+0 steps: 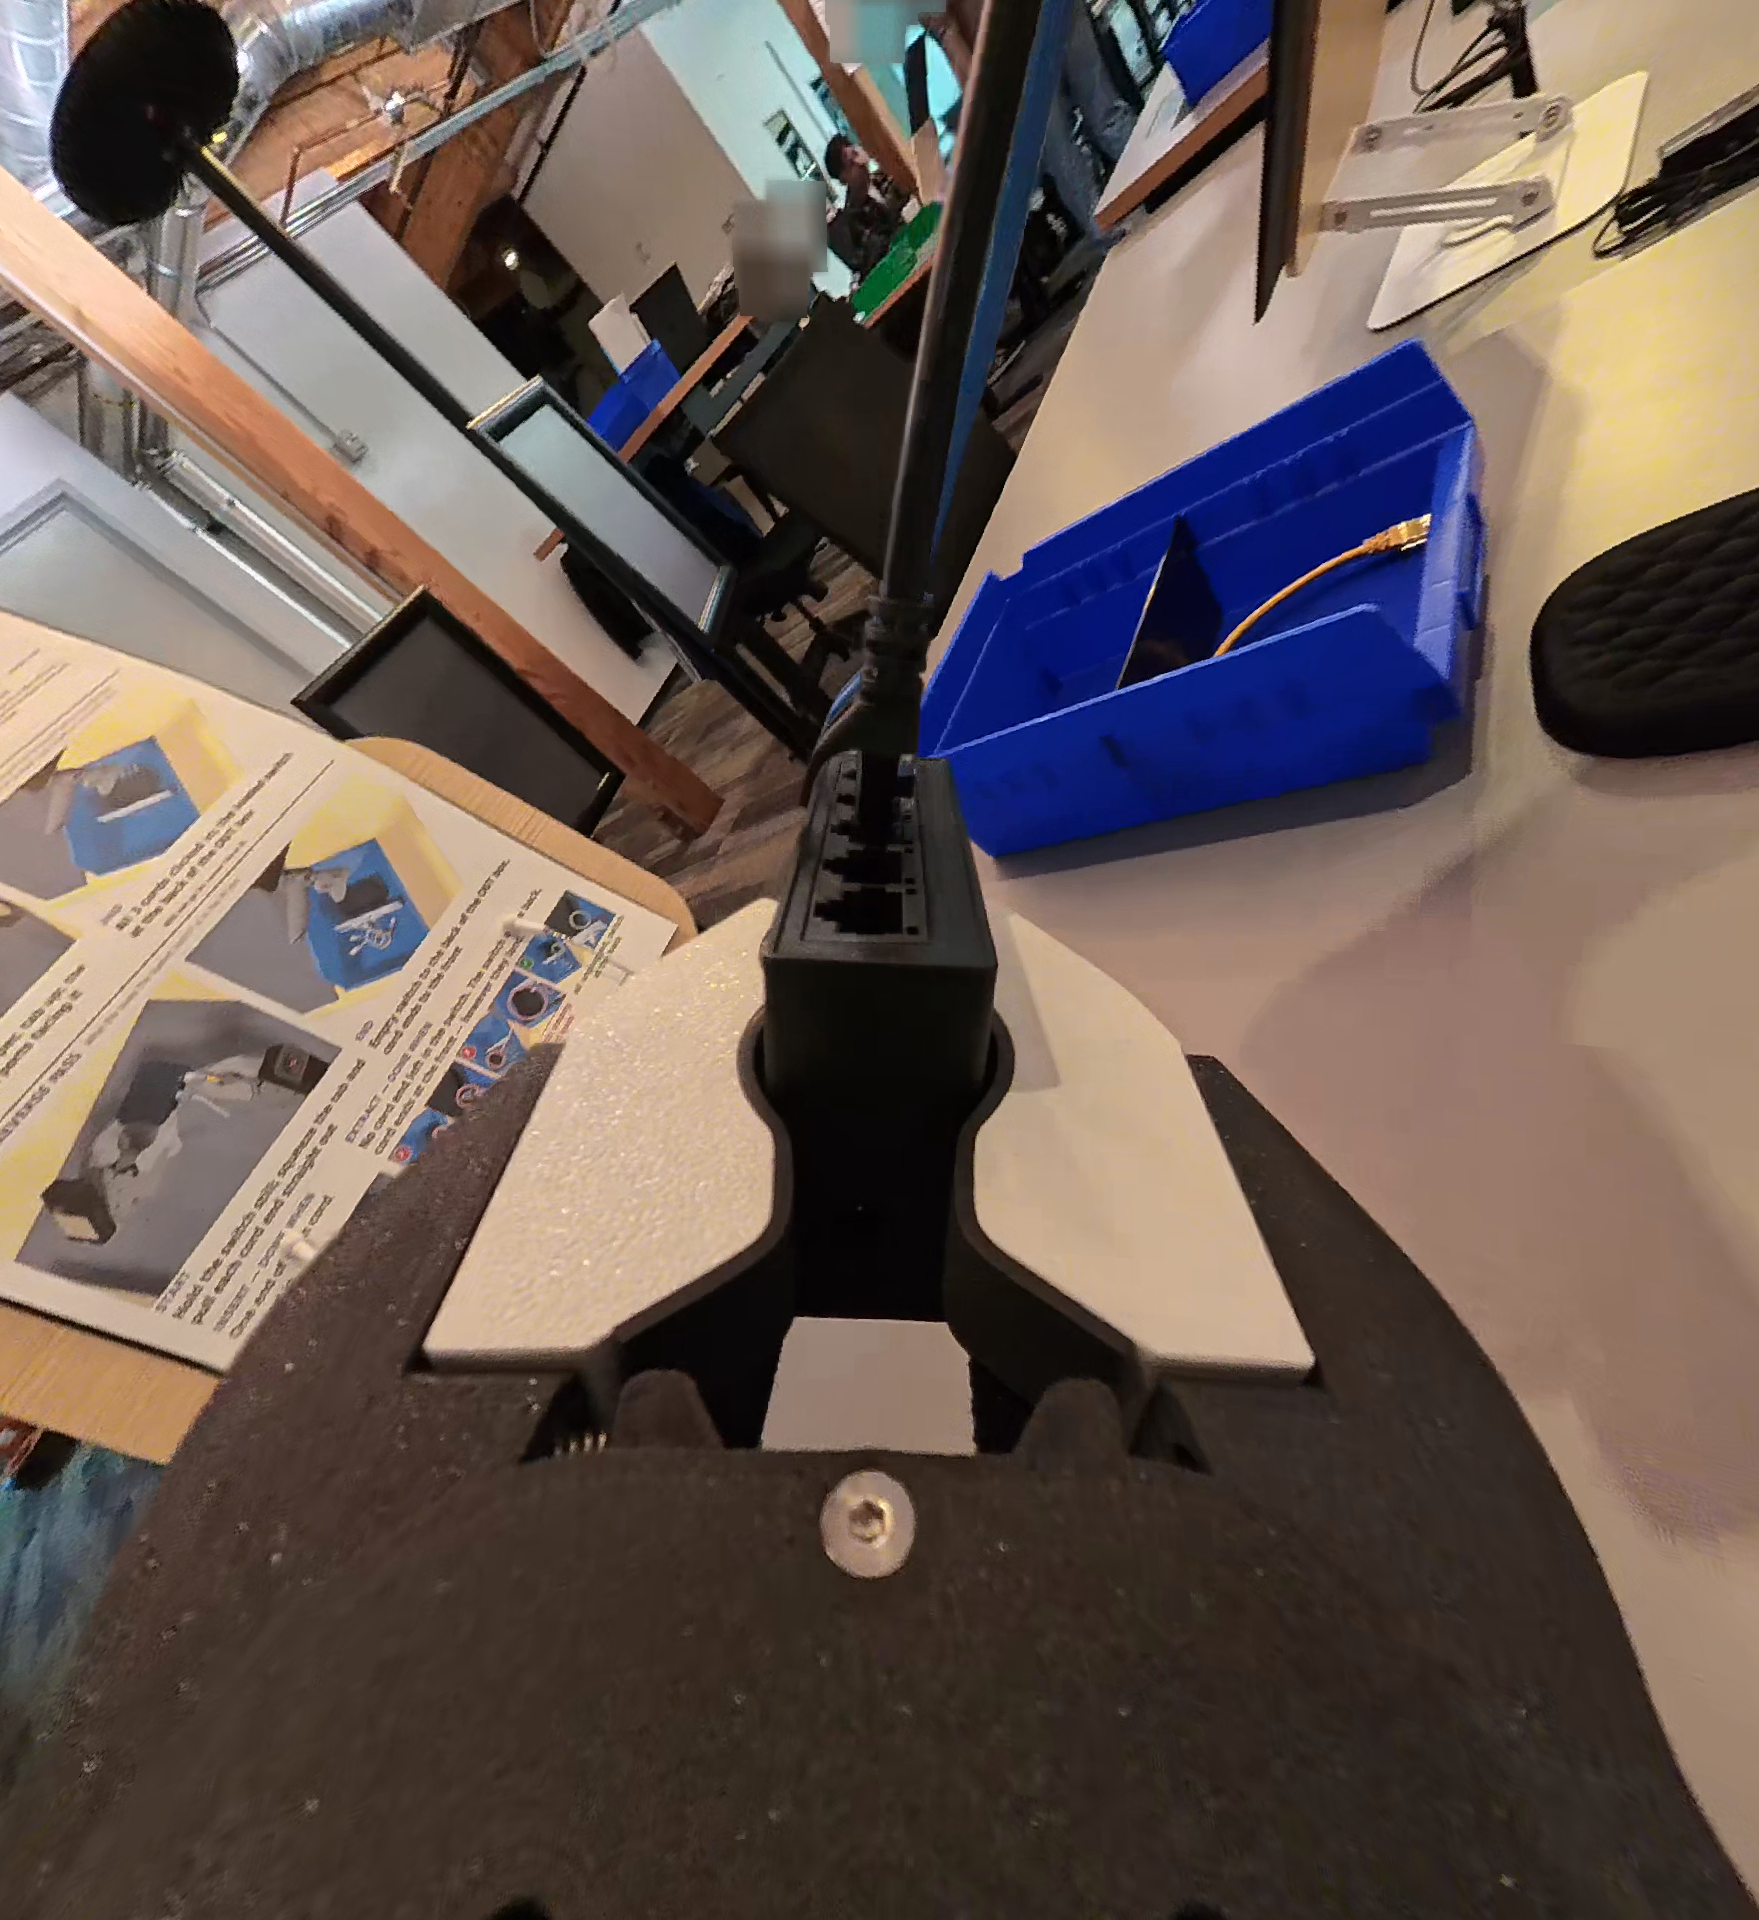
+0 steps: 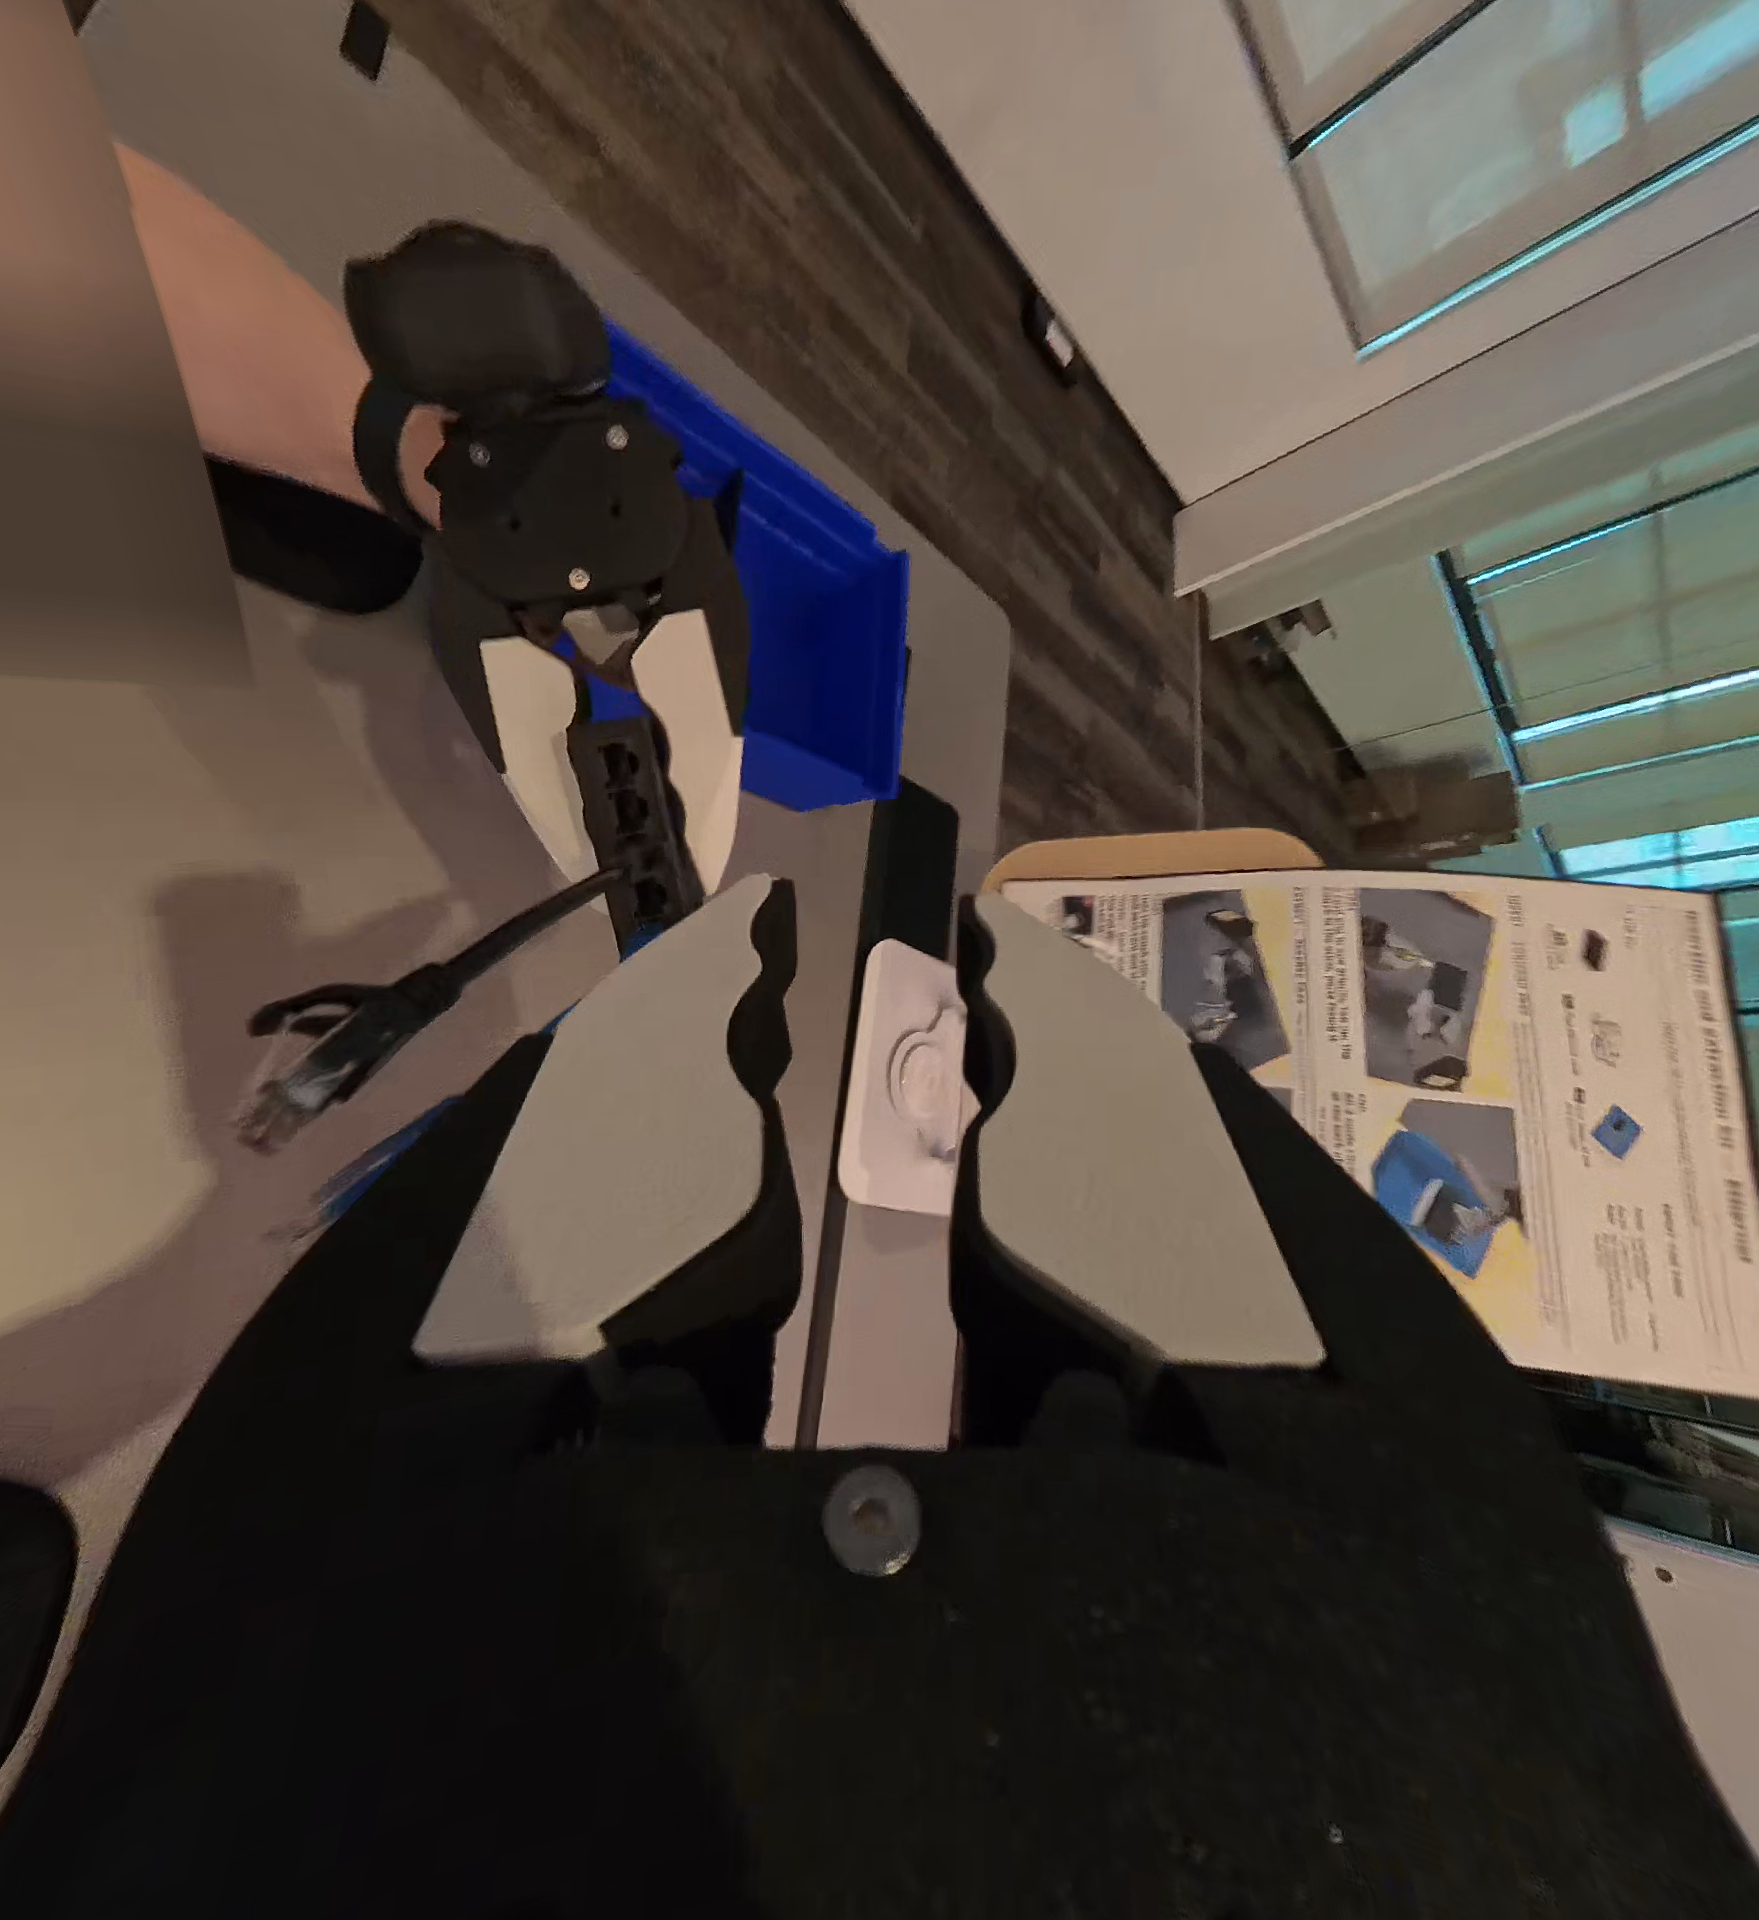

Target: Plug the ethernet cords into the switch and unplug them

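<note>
Two cords, black cord (image 1: 942, 312) and blue cord (image 1: 1010, 260), plugged in switch (image 1: 880, 914). My left claw (image 1: 877, 1049) clamped on switch, ports up, steadying for pulls. Right claw (image 2: 875, 1039) parted, empty. Yellow cord (image 1: 1311, 582) lies in blue bin (image 1: 1218, 748) on tabletop (image 1: 1477, 1143).

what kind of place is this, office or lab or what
Probably a shared workshop or lab office: exposed ceiling ducts and wood beams, a blue parts bin on a long white worktable, more desks behind.

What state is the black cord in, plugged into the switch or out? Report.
Plugged in: the black cord has one end seated in the far port of the switch.
</note>
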A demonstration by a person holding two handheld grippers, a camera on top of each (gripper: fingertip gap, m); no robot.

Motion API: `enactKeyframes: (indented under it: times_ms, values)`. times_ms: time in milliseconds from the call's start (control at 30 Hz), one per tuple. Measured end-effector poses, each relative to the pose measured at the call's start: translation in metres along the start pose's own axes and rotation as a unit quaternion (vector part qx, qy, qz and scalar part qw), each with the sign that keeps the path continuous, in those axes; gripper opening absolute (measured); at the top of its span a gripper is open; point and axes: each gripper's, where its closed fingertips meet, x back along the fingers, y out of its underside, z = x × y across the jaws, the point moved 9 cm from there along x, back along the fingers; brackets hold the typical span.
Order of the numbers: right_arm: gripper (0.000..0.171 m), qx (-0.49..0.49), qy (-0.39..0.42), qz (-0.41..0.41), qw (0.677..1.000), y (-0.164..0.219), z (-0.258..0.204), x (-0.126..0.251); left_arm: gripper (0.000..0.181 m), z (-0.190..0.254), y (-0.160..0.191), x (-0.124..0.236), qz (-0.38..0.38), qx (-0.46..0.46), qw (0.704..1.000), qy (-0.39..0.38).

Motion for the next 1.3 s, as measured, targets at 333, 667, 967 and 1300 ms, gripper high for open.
enactKeyframes:
  times_ms: [333, 667, 967, 1300]
  values:
    - [0.032, -0.031, -0.183, -0.089, 0.979, 0.023, -0.036, -0.063, 0.029, 0.008, -0.014, 0.004, 0.034, -0.003, 0.999, 0.029]
    - [0.028, -0.021, -0.189, -0.097, 0.977, 0.024, -0.039, -0.071, 0.029, 0.013, -0.014, 0.0, 0.048, 0.021, 0.997, 0.059]
    - [0.028, -0.047, -0.087, -0.047, 0.994, -0.01, -0.008, -0.01, 0.029, 0.004, -0.007, -0.001, 0.005, 0.031, 0.999, 0.034]
    - [0.026, -0.076, -0.118, -0.095, 0.986, 0.001, -0.016, -0.024, 0.029, 0.006, -0.015, 0.007, 0.086, 0.074, 0.989, 0.093]
